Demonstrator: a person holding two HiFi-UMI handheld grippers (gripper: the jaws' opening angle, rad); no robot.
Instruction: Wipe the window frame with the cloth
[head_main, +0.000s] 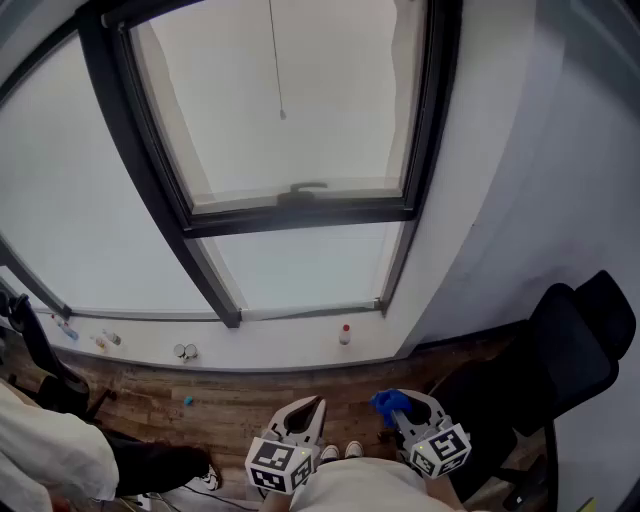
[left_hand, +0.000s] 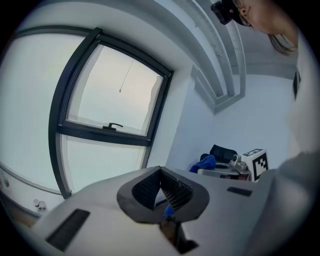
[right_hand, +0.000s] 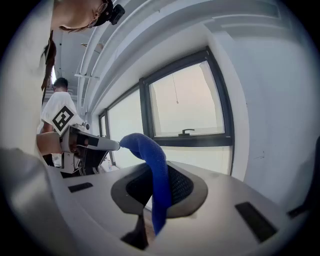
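The window frame (head_main: 300, 215) is dark metal with a black handle (head_main: 308, 187) on its middle bar. It also shows in the left gripper view (left_hand: 105, 135) and the right gripper view (right_hand: 190, 141), several steps away. Both grippers are held low near the person's body. My right gripper (head_main: 402, 408) is shut on a blue cloth (head_main: 390, 403), which arches up from between the jaws (right_hand: 152, 165) and droops over them. My left gripper (head_main: 310, 408) is shut with nothing in it, its pads (left_hand: 172, 190) meeting at the tips.
A white sill (head_main: 260, 350) below the window carries small bottles (head_main: 345, 335) and jars (head_main: 185, 351). A black office chair (head_main: 575, 350) stands at the right by the white wall. Another person (head_main: 50, 455) is at the lower left on the wooden floor. A blind cord (head_main: 275, 60) hangs before the pane.
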